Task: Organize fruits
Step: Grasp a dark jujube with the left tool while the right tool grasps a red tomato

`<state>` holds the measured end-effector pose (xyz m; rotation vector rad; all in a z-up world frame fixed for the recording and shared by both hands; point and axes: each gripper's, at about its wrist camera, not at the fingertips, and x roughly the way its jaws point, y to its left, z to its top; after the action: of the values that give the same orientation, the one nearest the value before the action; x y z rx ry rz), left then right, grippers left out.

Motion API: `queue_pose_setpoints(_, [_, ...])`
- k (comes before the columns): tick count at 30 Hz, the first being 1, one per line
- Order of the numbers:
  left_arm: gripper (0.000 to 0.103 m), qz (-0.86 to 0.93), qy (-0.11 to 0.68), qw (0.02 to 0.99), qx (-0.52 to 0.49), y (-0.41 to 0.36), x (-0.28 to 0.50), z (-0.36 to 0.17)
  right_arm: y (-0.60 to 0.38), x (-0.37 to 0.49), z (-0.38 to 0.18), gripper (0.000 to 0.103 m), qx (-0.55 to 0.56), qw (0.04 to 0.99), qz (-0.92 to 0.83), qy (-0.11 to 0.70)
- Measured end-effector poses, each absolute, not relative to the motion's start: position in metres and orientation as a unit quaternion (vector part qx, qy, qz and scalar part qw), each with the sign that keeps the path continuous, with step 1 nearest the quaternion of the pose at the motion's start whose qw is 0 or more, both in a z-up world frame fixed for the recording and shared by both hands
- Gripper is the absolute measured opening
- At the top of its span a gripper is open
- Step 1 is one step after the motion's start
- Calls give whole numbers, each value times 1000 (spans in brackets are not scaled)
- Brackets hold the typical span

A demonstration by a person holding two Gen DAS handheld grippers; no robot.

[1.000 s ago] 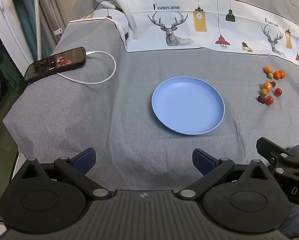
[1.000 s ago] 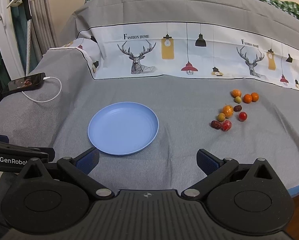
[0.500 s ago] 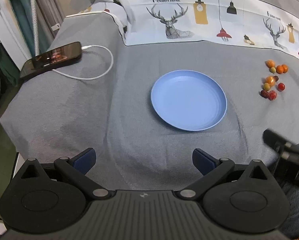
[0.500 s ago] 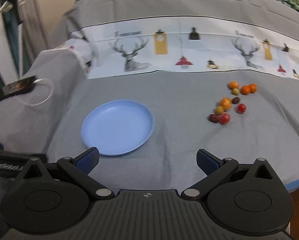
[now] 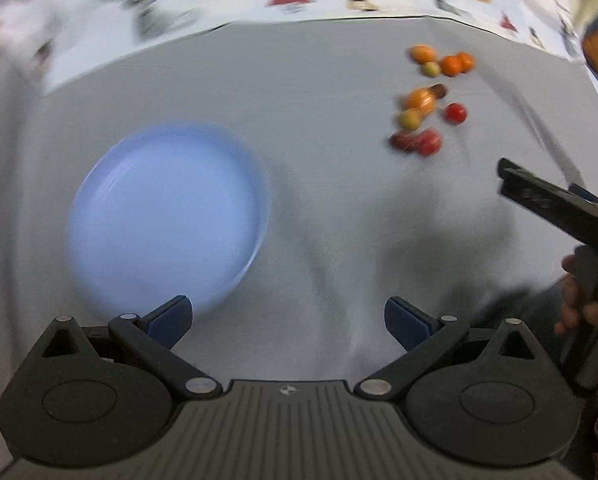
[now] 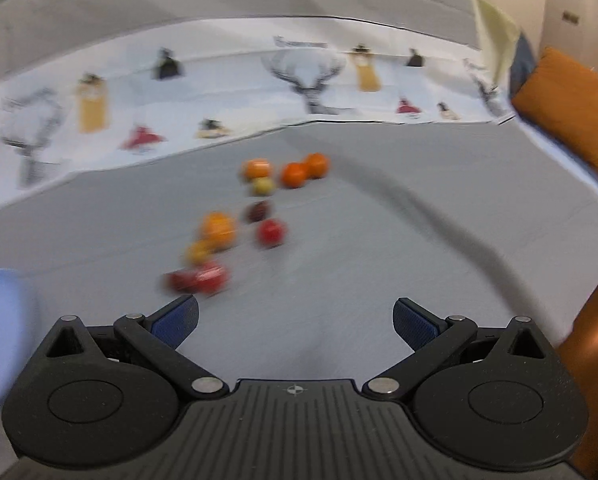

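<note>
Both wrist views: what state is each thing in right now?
Left gripper: open, holding nothing.
Right gripper: open, holding nothing.
Blue plate: upright on the grey cloth, nothing on it.
Small fruits: loose cluster on the cloth, off the plate.

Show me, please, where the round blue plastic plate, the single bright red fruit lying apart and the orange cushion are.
Round blue plastic plate (image 5: 163,216): left wrist view, centre of its bare inside.
Single bright red fruit (image 6: 272,232): right wrist view, its middle.
Orange cushion (image 6: 571,108): right wrist view, front face.
</note>
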<state>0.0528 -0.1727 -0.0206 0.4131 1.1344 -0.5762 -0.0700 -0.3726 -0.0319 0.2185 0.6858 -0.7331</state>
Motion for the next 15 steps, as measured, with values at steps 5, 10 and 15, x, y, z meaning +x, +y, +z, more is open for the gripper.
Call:
queue_pose_setpoints(5, [103,-339,463,769,282,-265,88,-60,-442,-22,-82,102,144,848,-365,357])
queue_pose_setpoints(10, [102,-405,422,722,370,-329,109,-101,-467,21,-118,102,143,851,-332,382])
queue_pose_setpoints(15, [92,-471,400,678,398,-364,120,-125,-472,37,-124,102,124,868,-320,359])
